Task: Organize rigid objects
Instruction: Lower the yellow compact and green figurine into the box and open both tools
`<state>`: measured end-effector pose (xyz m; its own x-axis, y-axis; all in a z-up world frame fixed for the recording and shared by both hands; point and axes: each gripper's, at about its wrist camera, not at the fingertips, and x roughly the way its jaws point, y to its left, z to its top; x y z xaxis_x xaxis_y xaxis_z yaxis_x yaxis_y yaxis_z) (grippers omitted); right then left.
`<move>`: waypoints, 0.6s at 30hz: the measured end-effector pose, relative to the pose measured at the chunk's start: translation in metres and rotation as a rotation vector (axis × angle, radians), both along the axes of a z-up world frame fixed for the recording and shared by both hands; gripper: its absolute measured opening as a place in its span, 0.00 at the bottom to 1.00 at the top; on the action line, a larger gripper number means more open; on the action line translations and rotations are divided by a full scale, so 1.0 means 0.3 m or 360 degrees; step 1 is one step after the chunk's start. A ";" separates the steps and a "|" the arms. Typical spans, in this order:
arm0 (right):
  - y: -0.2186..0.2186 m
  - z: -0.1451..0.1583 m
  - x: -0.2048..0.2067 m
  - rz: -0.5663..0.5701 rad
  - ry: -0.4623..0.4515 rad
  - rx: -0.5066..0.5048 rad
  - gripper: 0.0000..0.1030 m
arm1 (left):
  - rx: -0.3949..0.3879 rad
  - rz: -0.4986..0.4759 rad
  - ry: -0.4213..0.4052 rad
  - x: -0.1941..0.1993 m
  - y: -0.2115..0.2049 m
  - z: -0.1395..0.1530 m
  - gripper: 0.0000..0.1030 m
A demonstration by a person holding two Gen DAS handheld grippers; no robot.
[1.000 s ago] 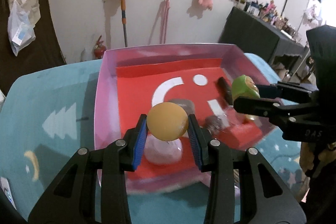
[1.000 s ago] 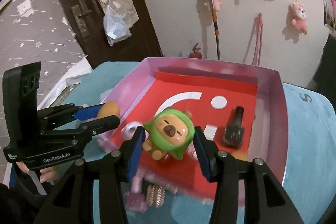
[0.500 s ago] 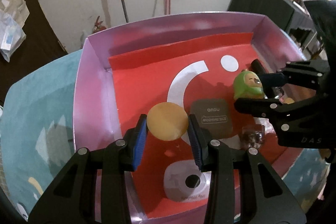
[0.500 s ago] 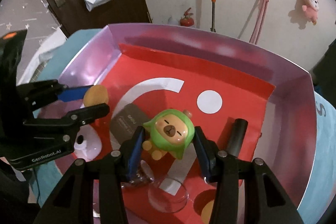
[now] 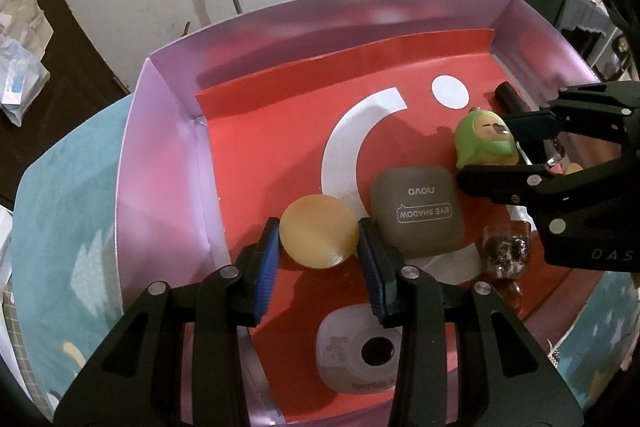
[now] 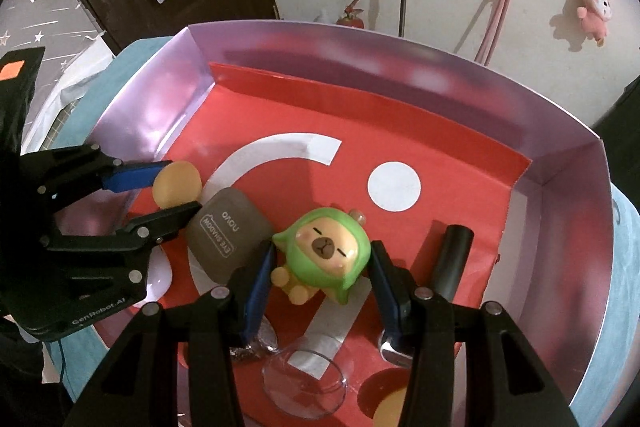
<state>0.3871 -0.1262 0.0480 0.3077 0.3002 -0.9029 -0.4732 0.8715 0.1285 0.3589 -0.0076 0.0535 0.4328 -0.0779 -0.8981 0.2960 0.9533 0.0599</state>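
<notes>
Both grippers have dropped lower into the box (image 5: 168, 155) than a second ago. Left gripper (image 5: 319, 247) pinches the orange disc (image 5: 318, 231) beside the eyeshadow case (image 5: 418, 211); right gripper (image 6: 322, 267) clamps the green capybara figure (image 6: 324, 255) over the red floor.

Spoon (image 6: 394, 349) mostly behind right tongs (image 6: 322, 269)

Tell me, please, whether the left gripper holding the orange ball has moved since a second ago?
Yes. The left gripper, shut on the orange ball, has come forward and down into the pink box; it was at the near wall and now hangs beside the eye shadow case.
</notes>
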 end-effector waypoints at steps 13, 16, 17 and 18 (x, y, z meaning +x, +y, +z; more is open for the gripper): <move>-0.005 -0.005 0.010 -0.0014 0.0017 0.0012 0.49 | -0.0032 -0.0004 0.0005 0.018 0.019 -0.004 0.37; -0.008 -0.004 0.011 -0.0012 0.0016 0.0013 0.49 | -0.0035 0.0003 -0.0003 0.013 0.021 -0.005 0.38; -0.008 -0.004 0.011 -0.0012 0.0016 0.0014 0.49 | -0.0030 0.0005 -0.0006 0.011 0.020 -0.005 0.39; -0.009 -0.004 0.011 -0.0013 0.0017 0.0016 0.49 | -0.0028 0.0006 -0.0010 0.009 0.019 -0.005 0.39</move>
